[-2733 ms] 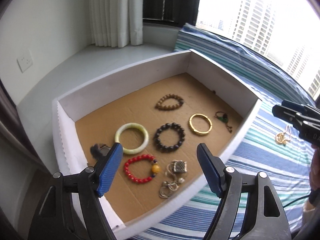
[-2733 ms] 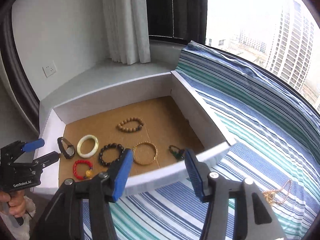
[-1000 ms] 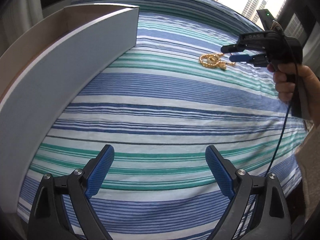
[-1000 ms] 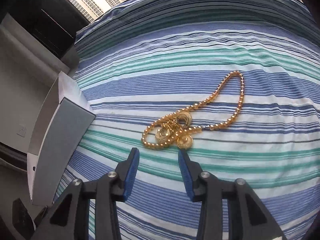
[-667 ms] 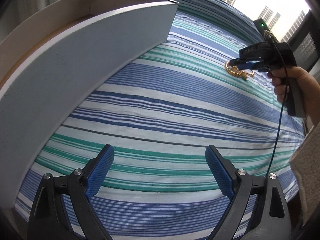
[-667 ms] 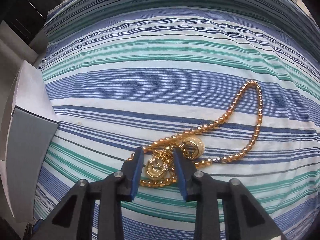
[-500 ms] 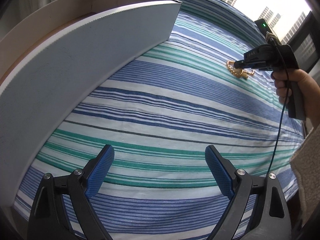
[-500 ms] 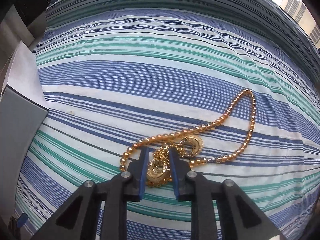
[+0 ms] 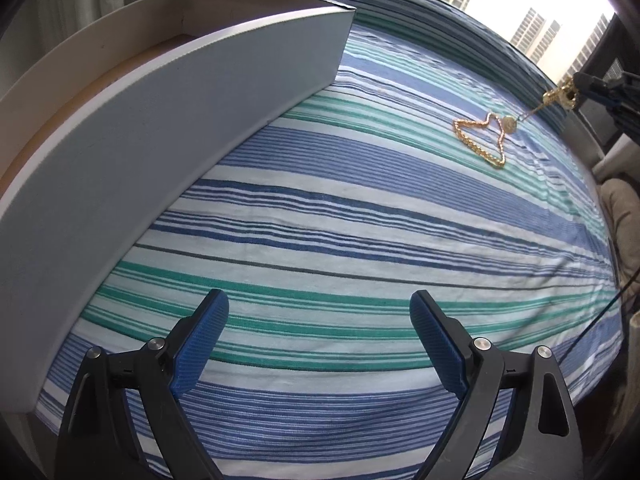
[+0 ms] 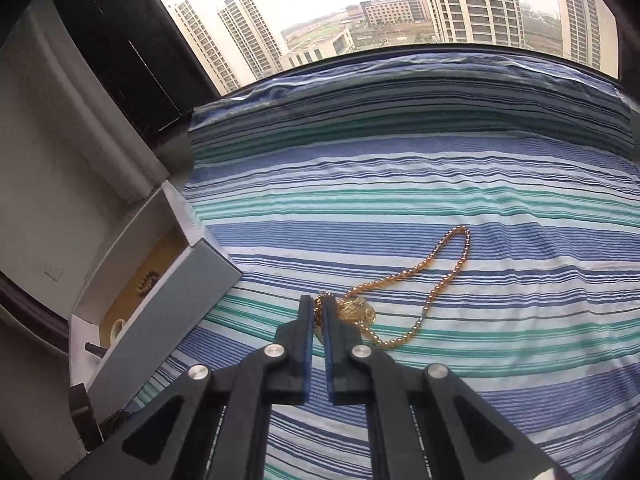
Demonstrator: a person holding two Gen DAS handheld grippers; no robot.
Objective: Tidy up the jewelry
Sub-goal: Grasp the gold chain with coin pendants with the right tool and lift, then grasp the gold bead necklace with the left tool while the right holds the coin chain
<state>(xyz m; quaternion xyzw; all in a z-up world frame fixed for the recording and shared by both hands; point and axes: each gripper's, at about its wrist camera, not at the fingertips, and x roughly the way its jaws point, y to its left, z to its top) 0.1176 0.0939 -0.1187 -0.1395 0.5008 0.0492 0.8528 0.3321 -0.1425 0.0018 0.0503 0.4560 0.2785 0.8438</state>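
While our right tool point(image 10: 316, 312) is pinching the gold necklace point(image 10: 436, 284), its loop trailing rightward on the bed point(image 10: 440, 168), we are noting the box point(image 10: 168, 300) lying leftward.

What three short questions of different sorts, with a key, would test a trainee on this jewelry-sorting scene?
1. True or false: the right hand-held gripper is shut on the gold bead necklace.
2. Multiple choice: where does most of the necklace lie? A) in the white box; B) on the striped bedspread; C) on the windowsill.
3. Fill in: the left hand-held gripper is open and holds ______.

Key: 1 true; 2 B; 3 nothing.
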